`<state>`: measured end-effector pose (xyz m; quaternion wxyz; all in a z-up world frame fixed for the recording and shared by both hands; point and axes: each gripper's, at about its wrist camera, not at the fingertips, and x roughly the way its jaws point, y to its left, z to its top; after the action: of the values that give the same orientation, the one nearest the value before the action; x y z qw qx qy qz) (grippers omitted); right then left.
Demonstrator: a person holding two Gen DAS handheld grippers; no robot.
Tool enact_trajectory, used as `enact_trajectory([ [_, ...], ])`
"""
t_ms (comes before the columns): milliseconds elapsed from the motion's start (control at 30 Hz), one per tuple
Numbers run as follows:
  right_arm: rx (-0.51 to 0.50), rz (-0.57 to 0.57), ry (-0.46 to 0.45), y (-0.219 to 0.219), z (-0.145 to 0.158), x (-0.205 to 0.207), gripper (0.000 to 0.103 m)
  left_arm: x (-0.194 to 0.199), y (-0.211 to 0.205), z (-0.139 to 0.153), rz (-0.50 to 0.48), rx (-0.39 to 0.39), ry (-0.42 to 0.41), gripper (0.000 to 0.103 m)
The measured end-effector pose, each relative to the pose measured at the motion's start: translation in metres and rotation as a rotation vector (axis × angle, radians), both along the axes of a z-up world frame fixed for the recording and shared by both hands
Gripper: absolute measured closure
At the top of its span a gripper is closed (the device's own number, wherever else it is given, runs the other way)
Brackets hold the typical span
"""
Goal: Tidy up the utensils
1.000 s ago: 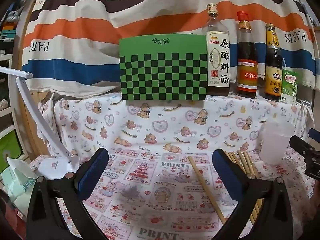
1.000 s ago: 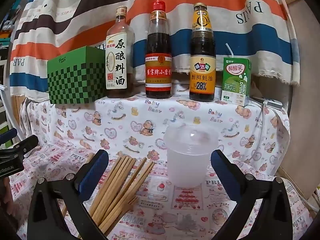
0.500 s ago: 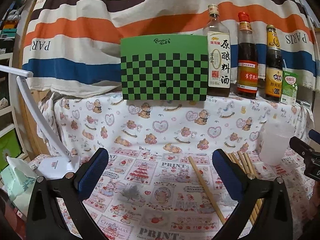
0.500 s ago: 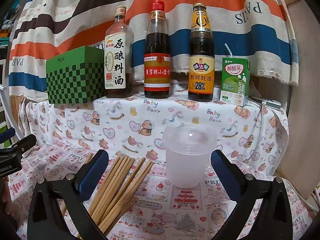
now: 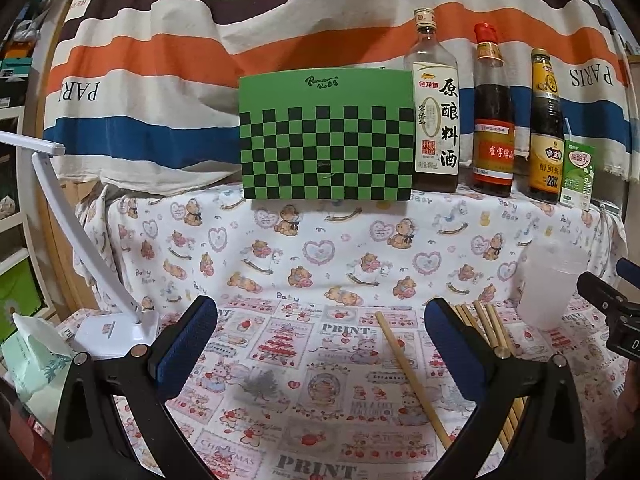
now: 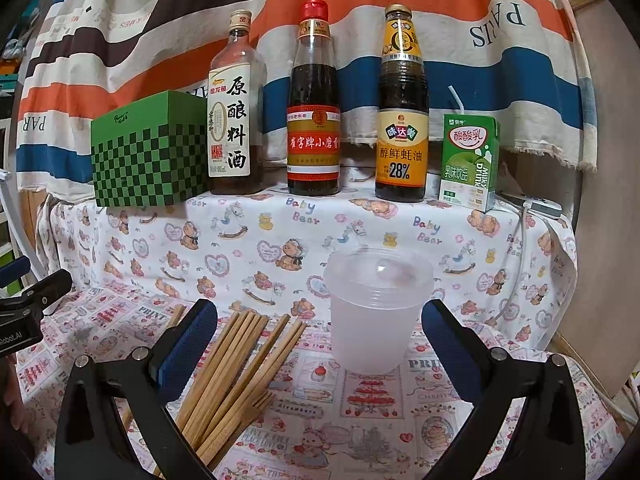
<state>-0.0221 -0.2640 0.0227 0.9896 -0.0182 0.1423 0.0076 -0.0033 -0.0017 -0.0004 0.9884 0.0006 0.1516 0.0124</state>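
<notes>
Nothing is sorted yet: all chopsticks point(image 6: 236, 364) lie on the desk point(image 6: 400, 420), cup point(image 6: 376, 312) empty; left claw point(image 5: 320, 340) and right claw point(image 6: 320, 344) gape, holding nothing.

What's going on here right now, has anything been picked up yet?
Nothing is held yet. The left gripper and right gripper are both open above the printed cloth. A bundle of chopsticks lies flat beside the empty translucent cup, and a single chopstick lies apart, between the left gripper's fingers. Nothing is in the cup so far.
</notes>
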Motion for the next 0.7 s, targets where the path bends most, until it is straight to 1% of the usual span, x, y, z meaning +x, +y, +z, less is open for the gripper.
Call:
enact_trajectory([
  [700, 0.001, -0.002, 0.001, -0.0003, -0.0003, 0.0004, 0.0, 0.0, -0.0013, -0.0013, -0.006, 0.001, 0.002, 0.0],
])
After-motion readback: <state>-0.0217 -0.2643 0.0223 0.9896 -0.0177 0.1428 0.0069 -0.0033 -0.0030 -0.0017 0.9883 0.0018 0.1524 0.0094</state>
